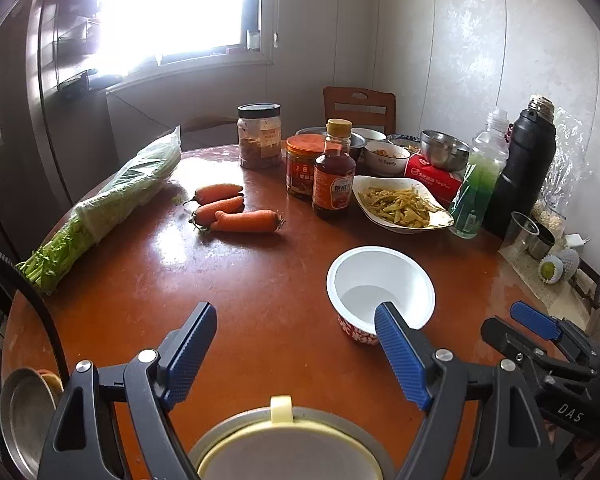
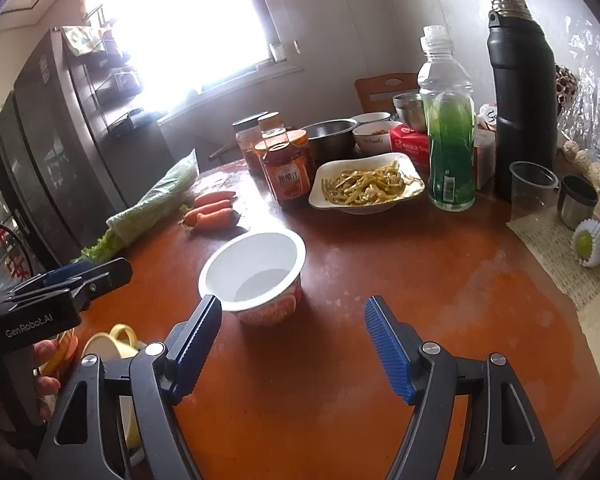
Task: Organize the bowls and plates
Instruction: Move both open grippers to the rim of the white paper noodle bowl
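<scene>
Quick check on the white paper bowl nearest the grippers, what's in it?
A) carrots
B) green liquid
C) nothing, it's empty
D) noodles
C: the white paper bowl shows only its bare white inside in both wrist views; the carrots lie apart on the table, and the green liquid is in the clear bottle.

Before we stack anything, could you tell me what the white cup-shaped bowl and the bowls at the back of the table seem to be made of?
White cup-shaped bowl: probably thin plastic or coated paper, with a matte white inside, a rolled rim and a printed red wrap.
Metal bowl: likely stainless steel, with a grey brushed sheen.
Small white bowl: looks like glazed ceramic, glossy with printed lettering.
</scene>
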`<action>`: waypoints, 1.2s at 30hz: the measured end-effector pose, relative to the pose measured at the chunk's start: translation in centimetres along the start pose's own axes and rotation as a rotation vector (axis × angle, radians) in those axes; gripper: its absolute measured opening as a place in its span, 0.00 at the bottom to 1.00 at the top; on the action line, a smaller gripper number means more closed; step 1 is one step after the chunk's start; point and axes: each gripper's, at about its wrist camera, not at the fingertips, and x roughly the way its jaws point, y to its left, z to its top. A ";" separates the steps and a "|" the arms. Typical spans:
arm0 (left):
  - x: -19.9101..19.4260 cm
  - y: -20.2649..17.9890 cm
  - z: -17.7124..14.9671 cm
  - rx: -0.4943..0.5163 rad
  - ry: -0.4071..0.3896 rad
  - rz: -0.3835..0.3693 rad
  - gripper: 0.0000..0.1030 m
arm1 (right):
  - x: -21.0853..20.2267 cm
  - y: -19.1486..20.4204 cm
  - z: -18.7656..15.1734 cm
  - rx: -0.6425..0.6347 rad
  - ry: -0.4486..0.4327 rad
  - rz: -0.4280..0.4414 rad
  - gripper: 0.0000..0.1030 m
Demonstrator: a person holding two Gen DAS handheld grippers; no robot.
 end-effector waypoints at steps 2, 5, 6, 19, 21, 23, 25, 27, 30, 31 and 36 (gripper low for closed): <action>0.6 0.1 0.3 -0.001 0.013 0.002 0.79 | 0.5 0.1 0.4 -0.001 0.012 0.000 0.74; 1.3 0.4 0.8 0.004 0.029 0.002 0.79 | 1.4 0.1 0.9 0.003 0.028 0.000 0.74; 1.4 0.4 1.0 0.003 0.033 -0.001 0.79 | 1.7 0.1 1.1 0.007 0.032 0.004 0.74; 4.8 1.3 2.0 -0.034 0.117 -0.030 0.79 | 5.6 -1.1 2.0 0.039 0.106 0.008 0.74; 5.6 1.4 2.0 -0.045 0.136 -0.034 0.79 | 6.2 -1.4 2.0 0.047 0.118 0.009 0.74; 6.5 1.5 1.9 -0.055 0.165 -0.040 0.79 | 6.9 -1.5 2.0 0.054 0.130 0.010 0.74; 7.2 1.1 1.8 -0.047 0.185 -0.045 0.79 | 7.3 -1.5 2.0 0.055 0.140 0.007 0.74; 7.6 0.8 1.8 -0.034 0.192 -0.042 0.79 | 7.9 -1.4 2.2 0.052 0.152 0.008 0.74; 8.2 0.4 2.0 -0.030 0.208 -0.056 0.79 | 8.6 -1.4 2.4 0.054 0.160 0.013 0.74; 8.3 0.2 2.1 -0.028 0.210 -0.061 0.79 | 8.8 -1.4 2.5 0.055 0.164 0.017 0.74; 9.3 -0.4 2.1 -0.016 0.225 -0.066 0.78 | 9.7 -1.1 2.7 0.042 0.178 0.020 0.74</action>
